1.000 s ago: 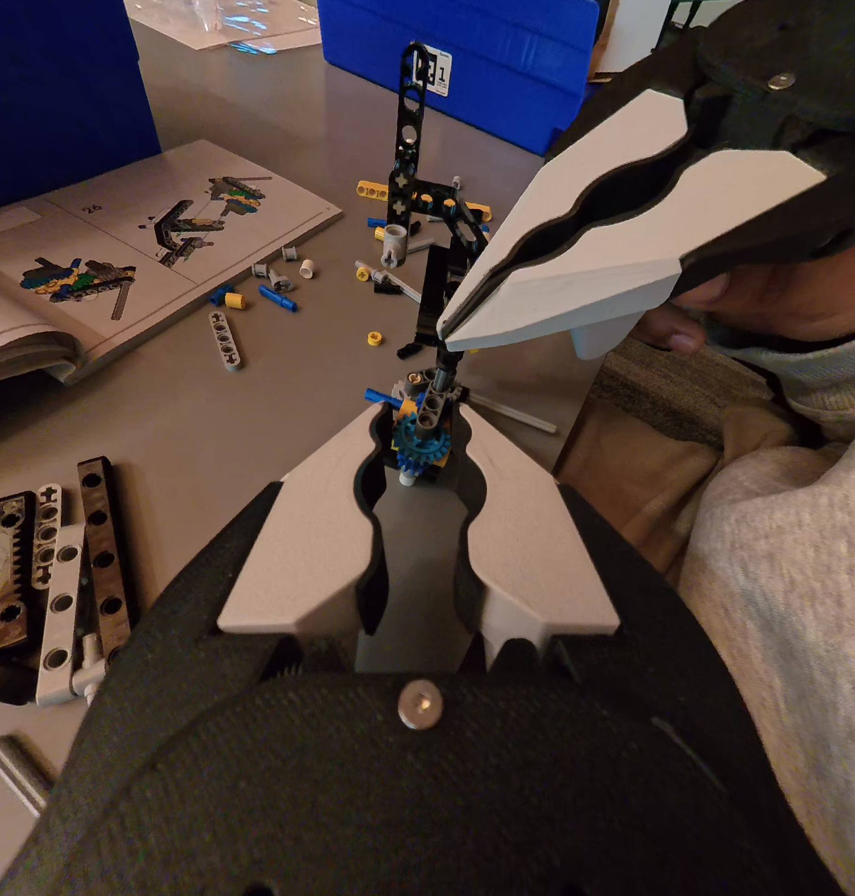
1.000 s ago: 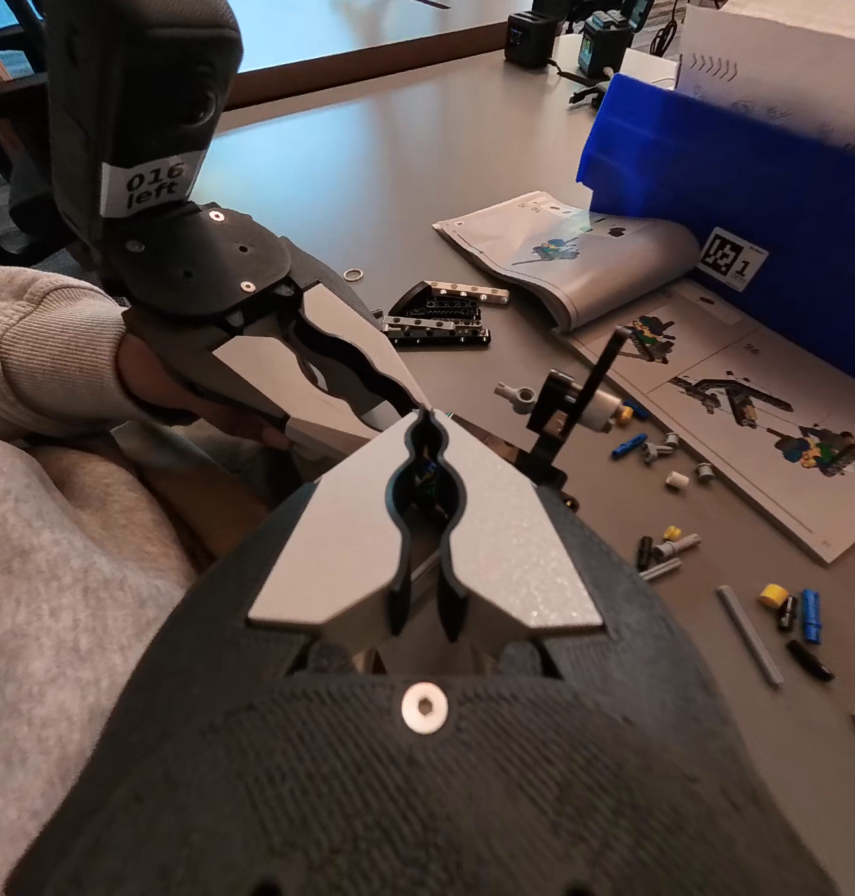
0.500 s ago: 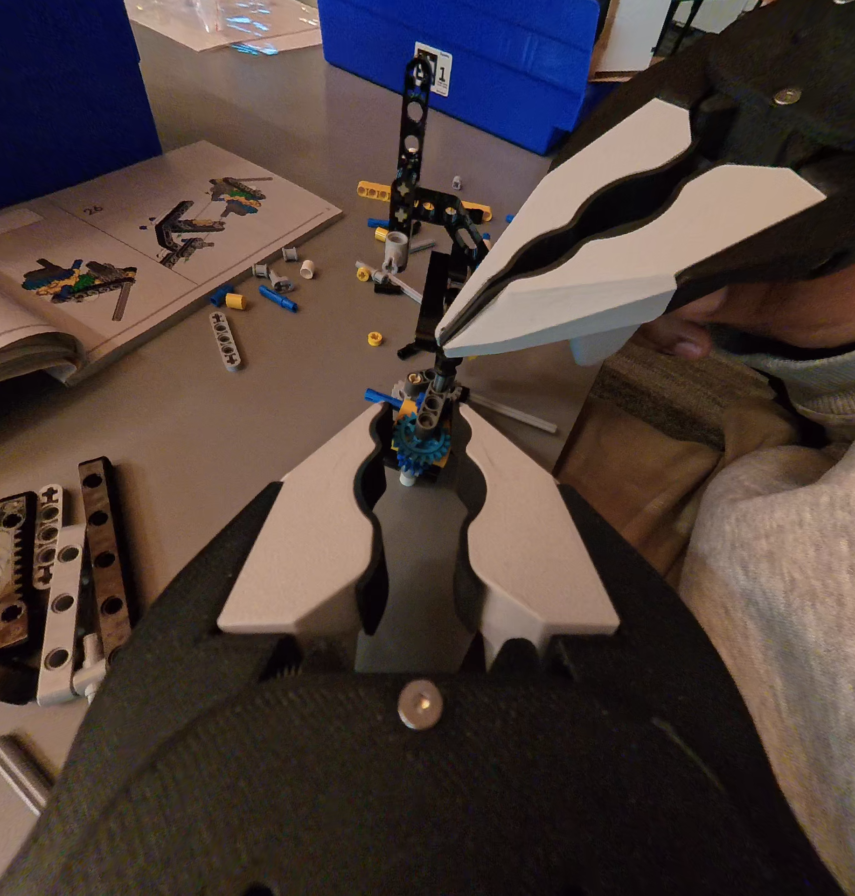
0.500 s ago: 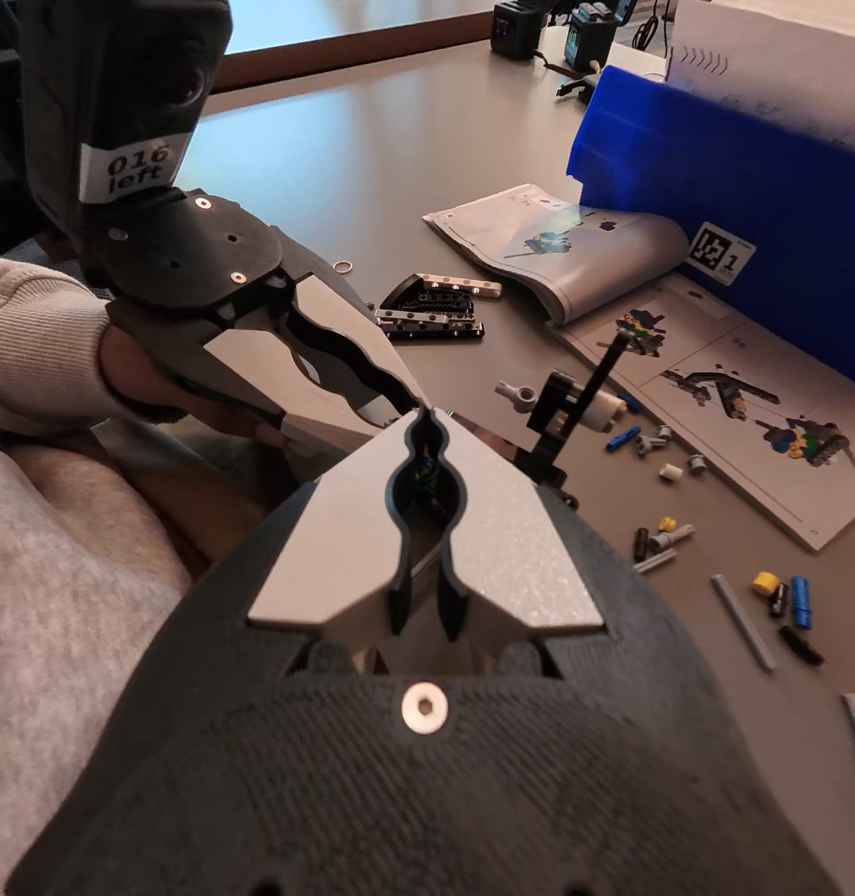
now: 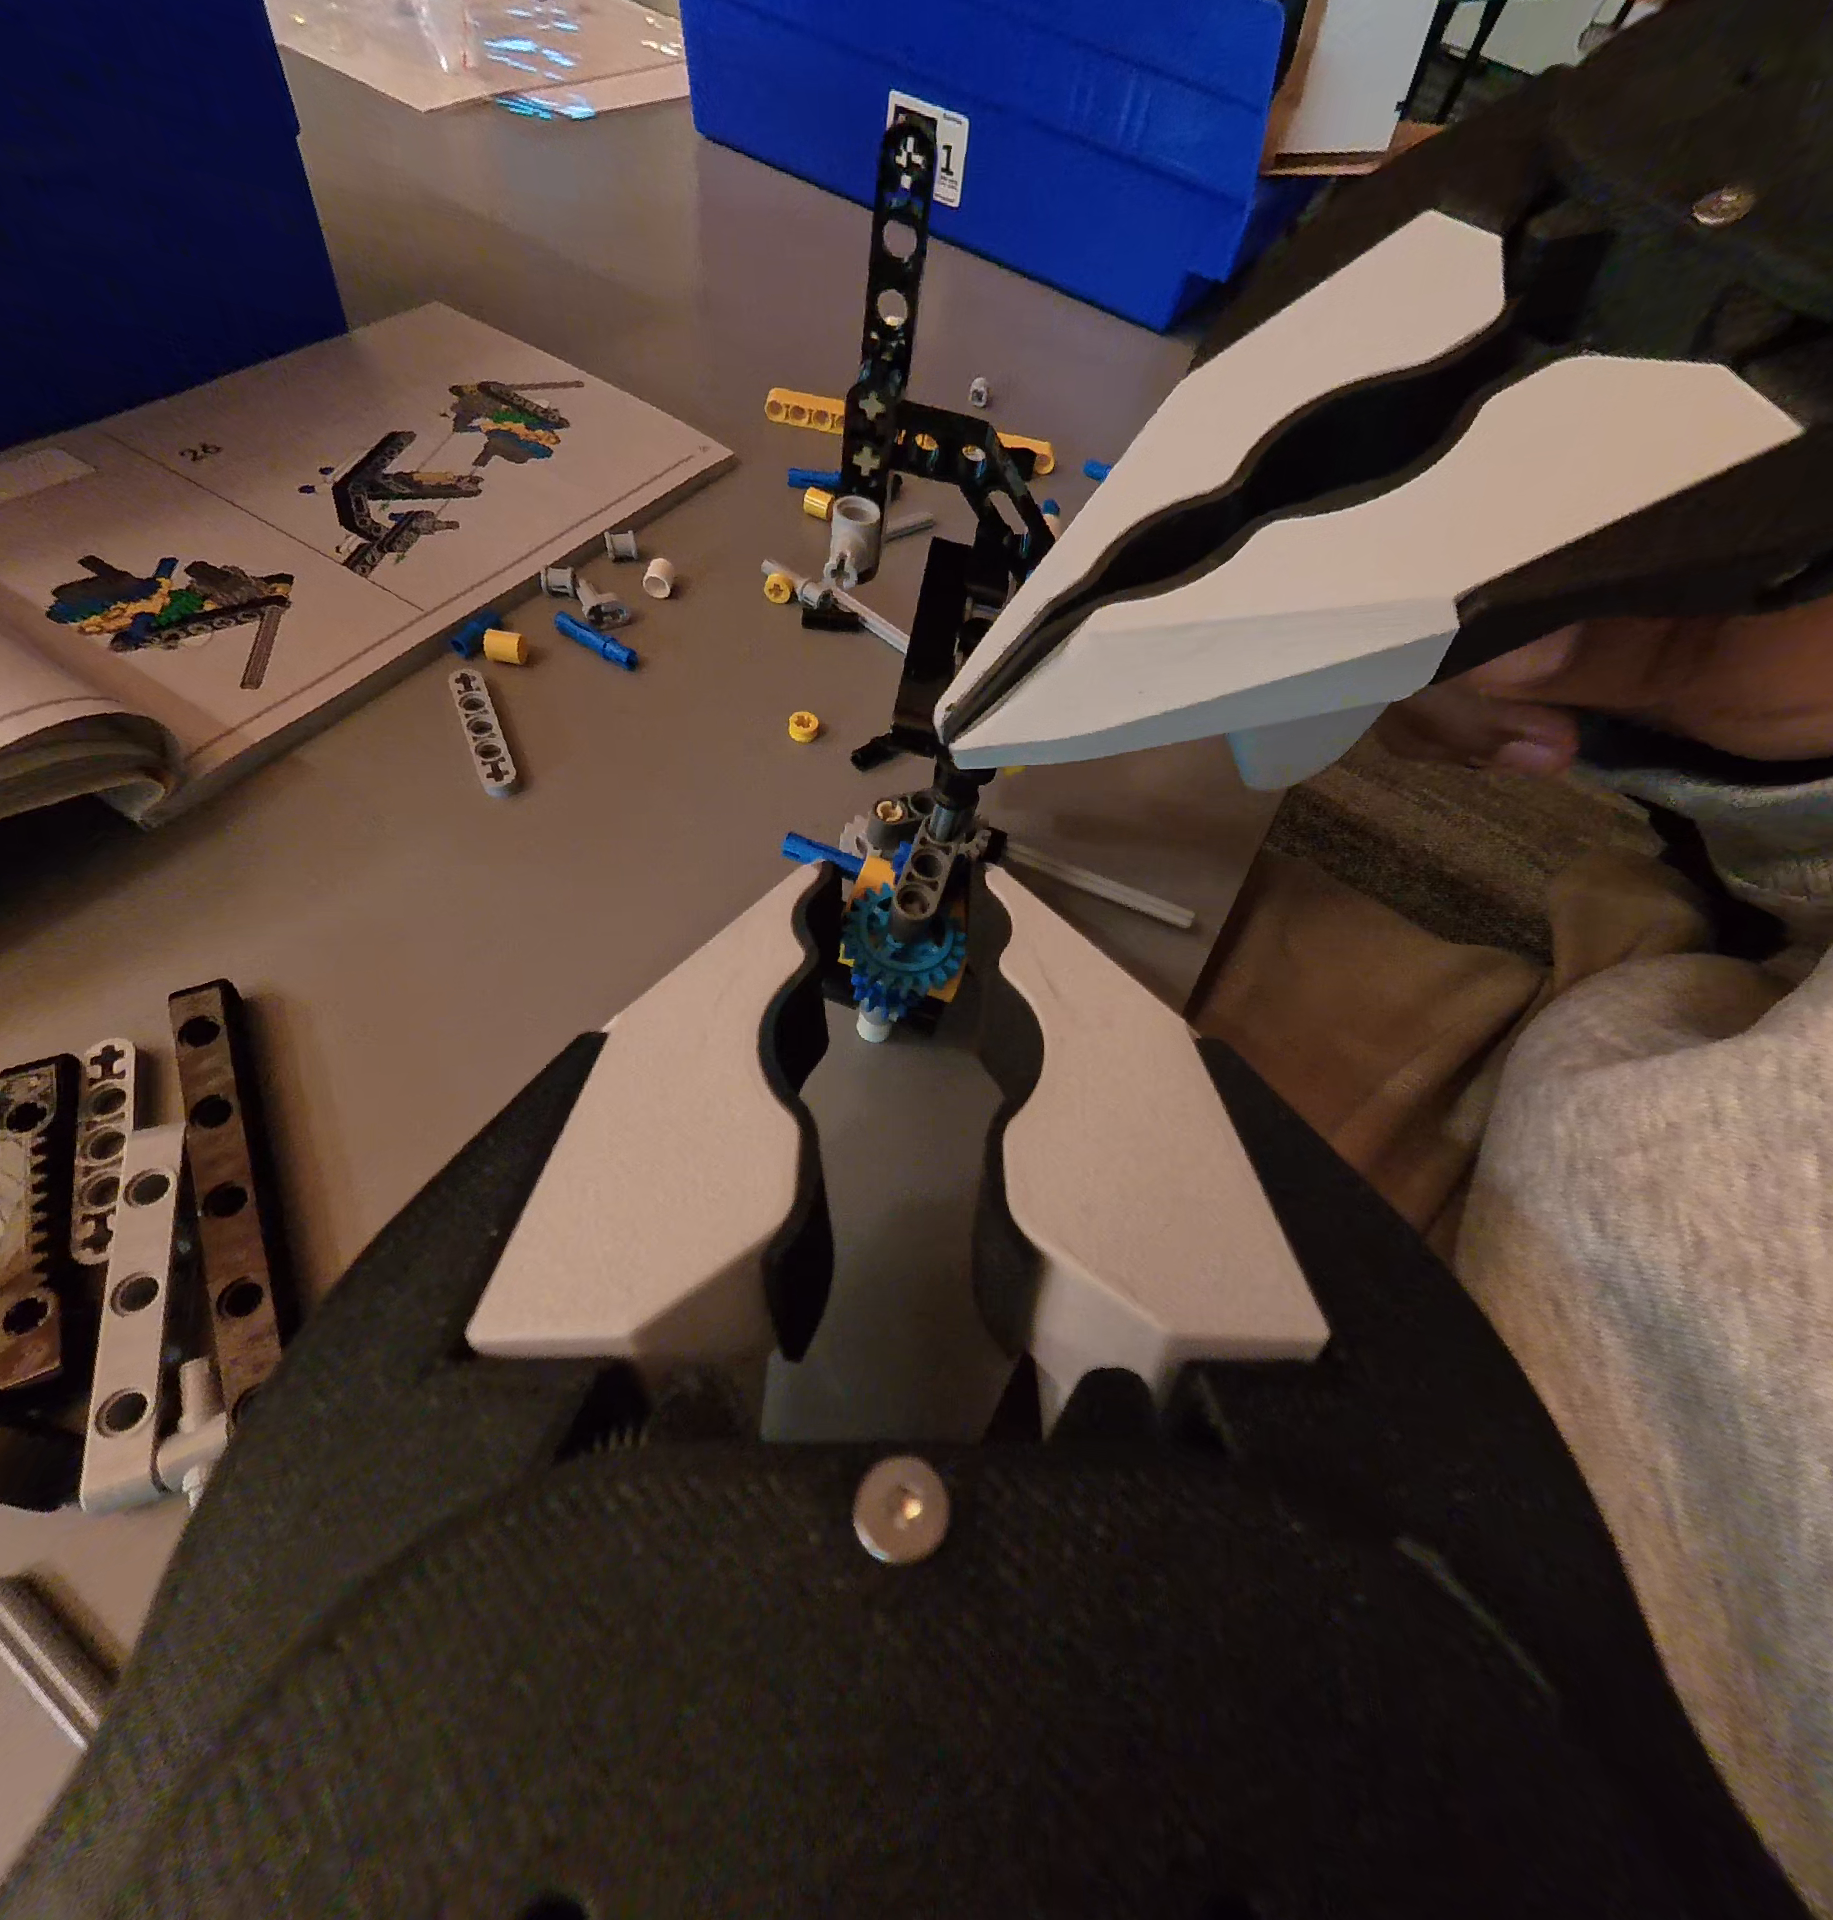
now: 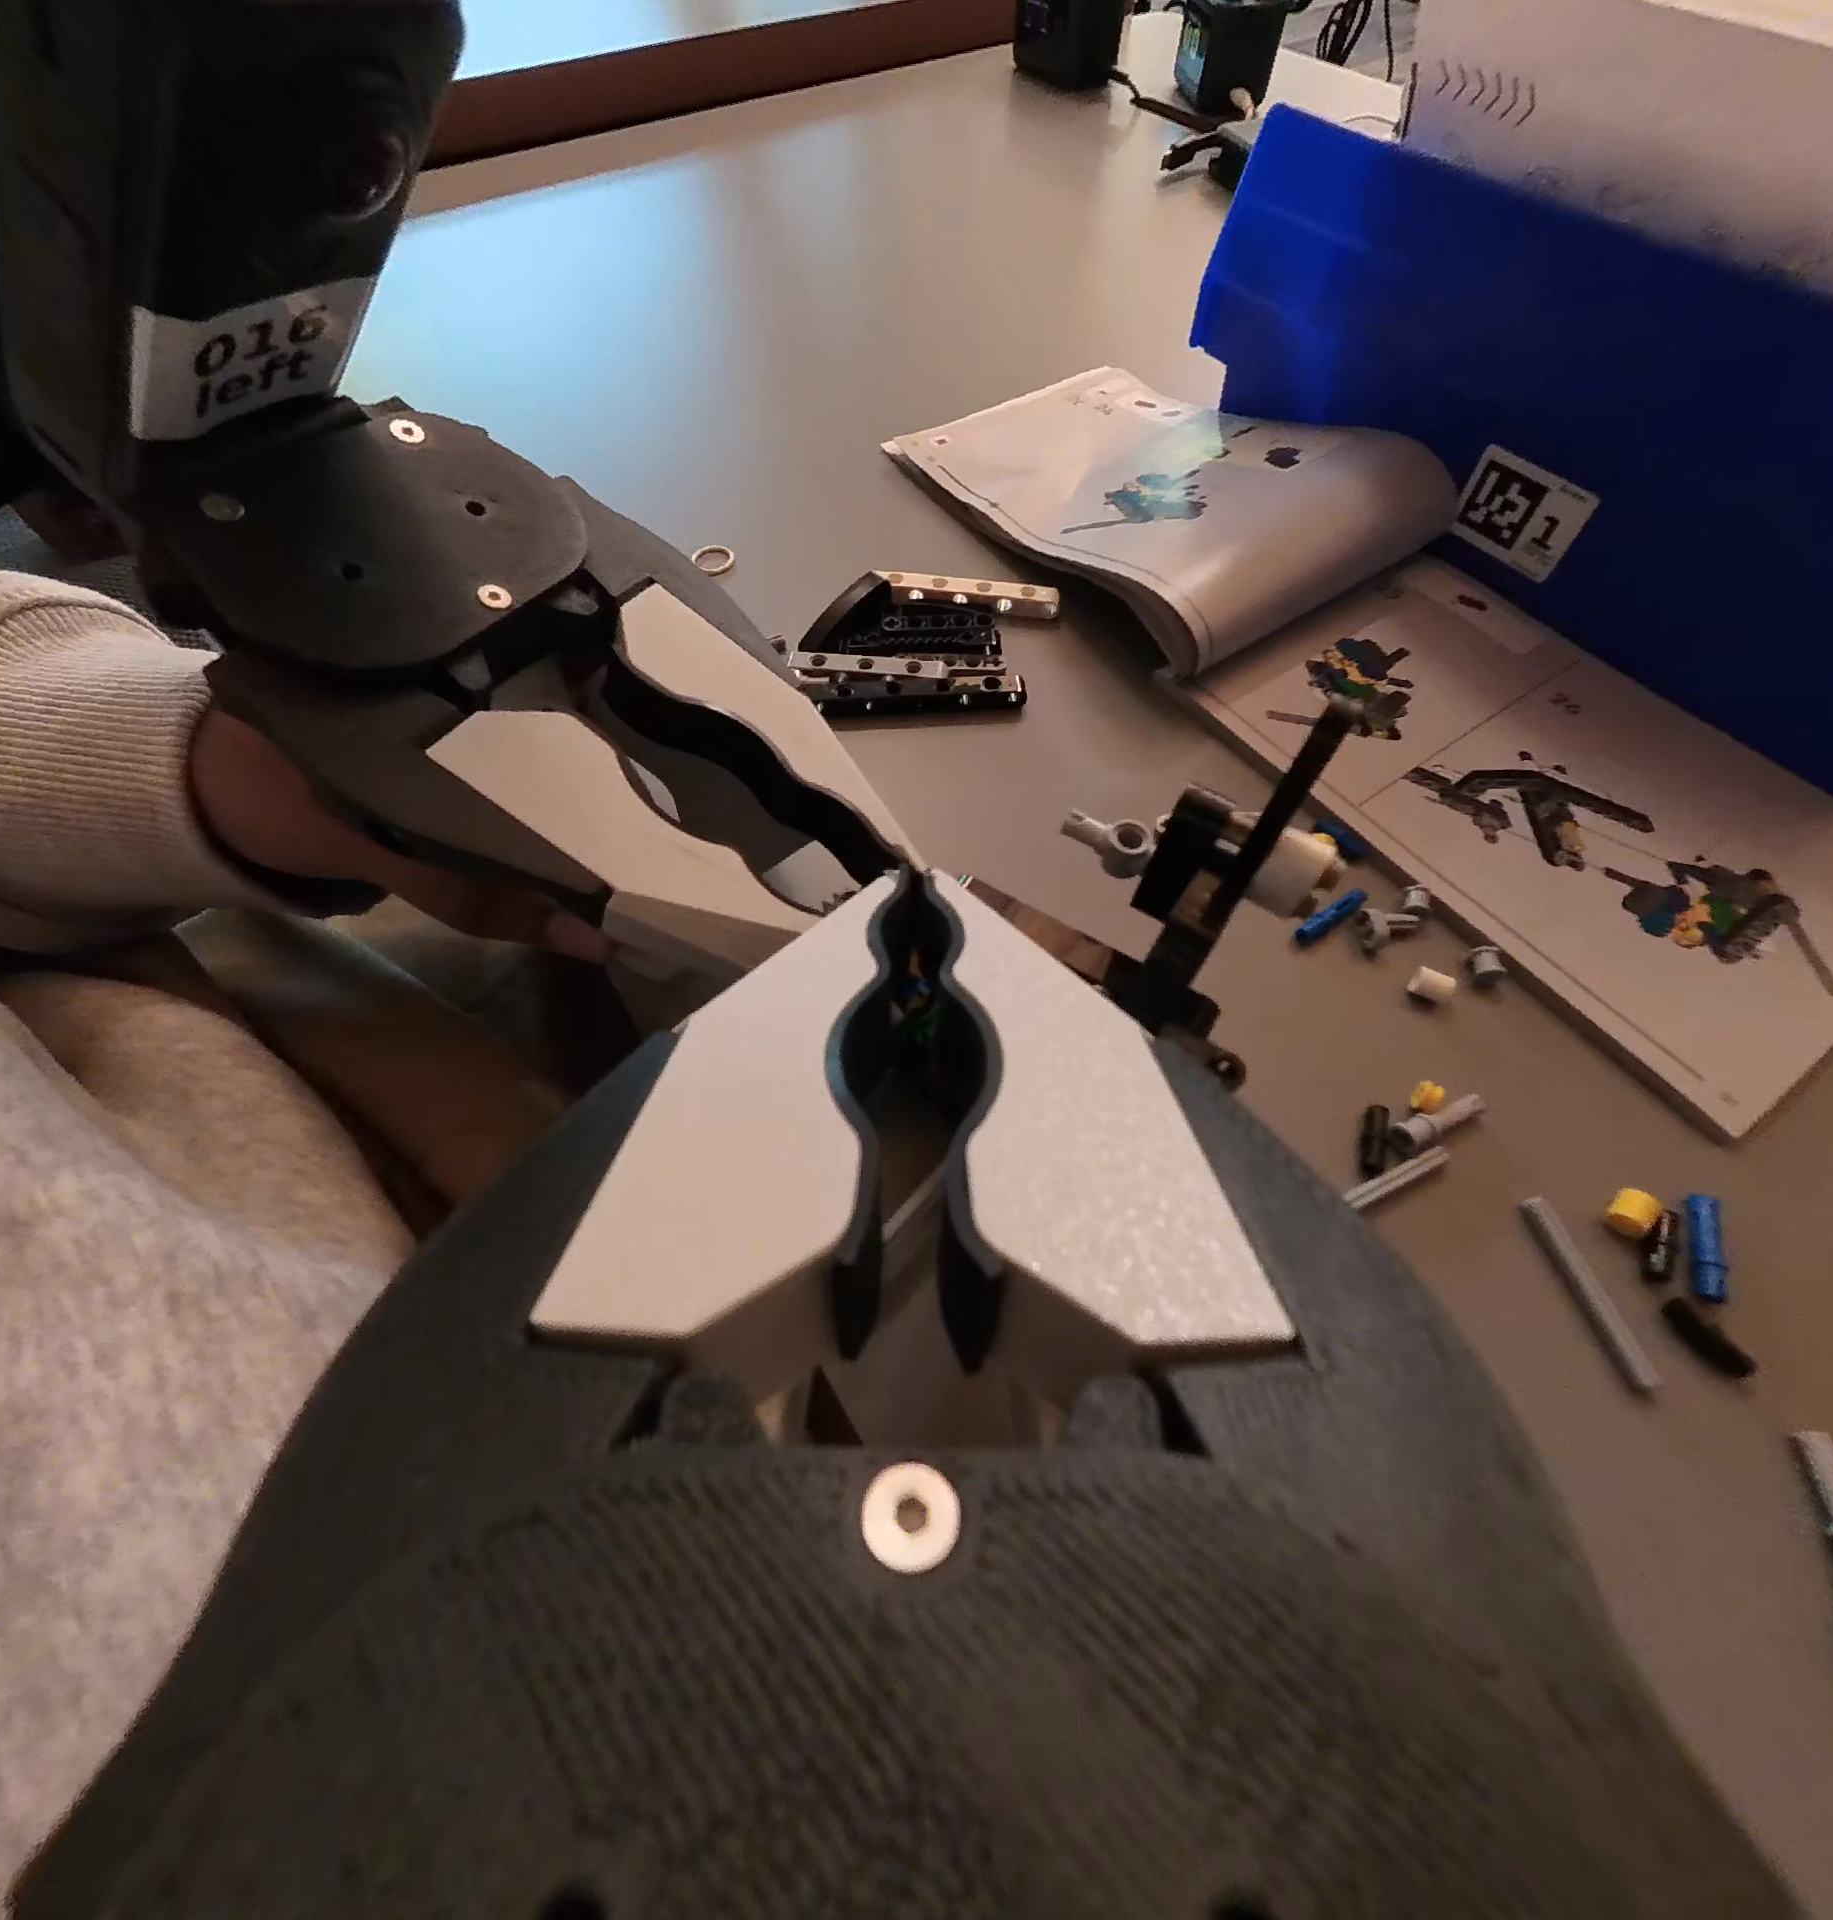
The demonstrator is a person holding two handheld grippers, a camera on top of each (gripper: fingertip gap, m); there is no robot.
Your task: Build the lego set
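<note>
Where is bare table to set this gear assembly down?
Bare table lies between the instruction booklet and the beam pile. More lies beyond the booklet, toward the far edge. Crowded: loose pins around the black frame.

Blue gear [image 5: 904, 940] (yellow behind), grey table [image 5: 600, 935]

Booklet [image 5: 299, 540] left of loose pieces [image 5: 600, 613]

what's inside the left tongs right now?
The left tongs hold a small lego assembly: blue gear, grey holed beam, yellow and black parts. The right tongs pinch a dark pin on top. Its underside and the contact faces are hidden.
</note>
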